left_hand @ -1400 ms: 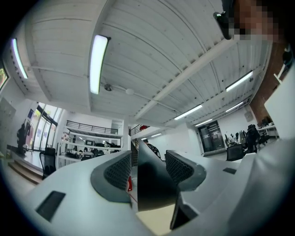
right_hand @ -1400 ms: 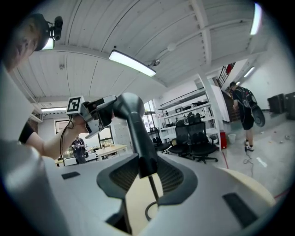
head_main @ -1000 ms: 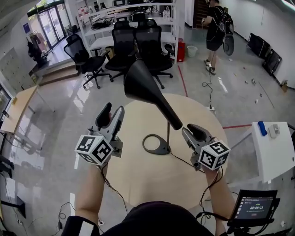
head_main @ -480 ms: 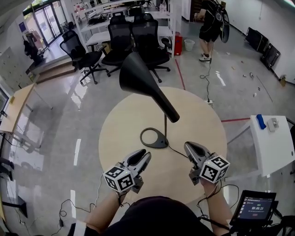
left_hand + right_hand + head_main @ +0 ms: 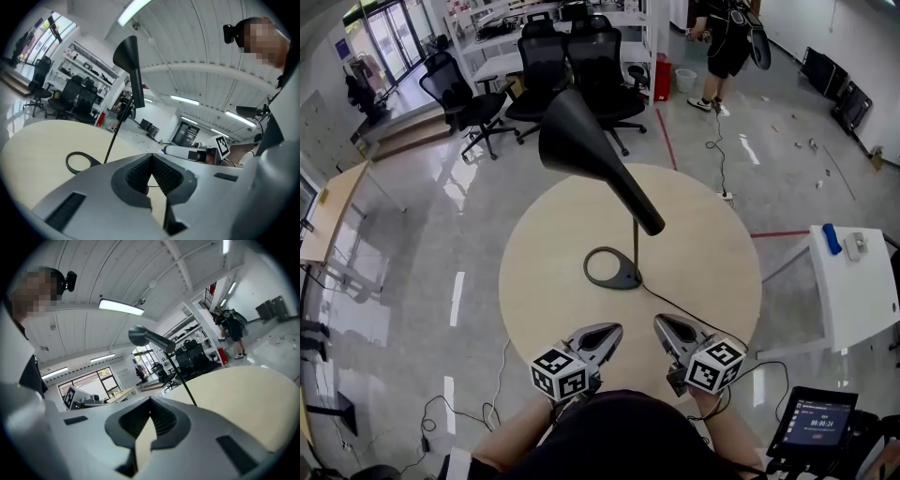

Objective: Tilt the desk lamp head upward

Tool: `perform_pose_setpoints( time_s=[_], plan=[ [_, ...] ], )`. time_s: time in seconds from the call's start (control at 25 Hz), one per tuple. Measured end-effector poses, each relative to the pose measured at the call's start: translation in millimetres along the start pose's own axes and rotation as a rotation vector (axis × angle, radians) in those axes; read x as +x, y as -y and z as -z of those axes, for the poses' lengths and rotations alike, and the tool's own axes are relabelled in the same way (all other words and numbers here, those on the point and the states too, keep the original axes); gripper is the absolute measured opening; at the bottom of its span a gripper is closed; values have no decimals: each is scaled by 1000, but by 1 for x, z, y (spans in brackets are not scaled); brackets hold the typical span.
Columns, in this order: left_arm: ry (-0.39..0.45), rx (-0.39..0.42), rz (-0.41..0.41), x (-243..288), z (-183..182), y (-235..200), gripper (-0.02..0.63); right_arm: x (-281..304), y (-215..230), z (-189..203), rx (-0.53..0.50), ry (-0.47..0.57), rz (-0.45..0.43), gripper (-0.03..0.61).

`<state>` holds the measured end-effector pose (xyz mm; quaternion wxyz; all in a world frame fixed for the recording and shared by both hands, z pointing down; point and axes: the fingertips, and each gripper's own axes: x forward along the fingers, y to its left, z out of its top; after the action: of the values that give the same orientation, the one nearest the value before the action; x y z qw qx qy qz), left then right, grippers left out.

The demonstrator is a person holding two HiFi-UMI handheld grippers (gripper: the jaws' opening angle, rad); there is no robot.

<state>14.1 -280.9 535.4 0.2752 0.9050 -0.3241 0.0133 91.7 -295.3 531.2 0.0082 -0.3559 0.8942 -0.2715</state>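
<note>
left gripper (image 5: 607, 331) and right gripper (image 5: 664, 325) sit empty at the round table's (image 5: 534, 281) 6 o'clock edge, jaws just closed tight; desk lamp head (image 5: 581, 141) lies toward 12 o'clock, cone axis 11-to-5, neck nearer the right gripper.

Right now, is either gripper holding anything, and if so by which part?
Nothing is held. The left gripper and right gripper are both shut on nothing, at the near edge of the round table, clear of the desk lamp.
</note>
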Motion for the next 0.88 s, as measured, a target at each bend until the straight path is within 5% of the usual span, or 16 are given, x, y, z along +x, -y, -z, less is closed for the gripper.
perform_pose_setpoints(
  time_s=[0.2,0.88],
  plan=[
    [1,-73,-16,-6,8,0,5,-3,-8,12,25,13,26,3],
    [6,-104,-82,-15,8,-15,5,2,-15,13,-74,-4,96,3]
  ],
)
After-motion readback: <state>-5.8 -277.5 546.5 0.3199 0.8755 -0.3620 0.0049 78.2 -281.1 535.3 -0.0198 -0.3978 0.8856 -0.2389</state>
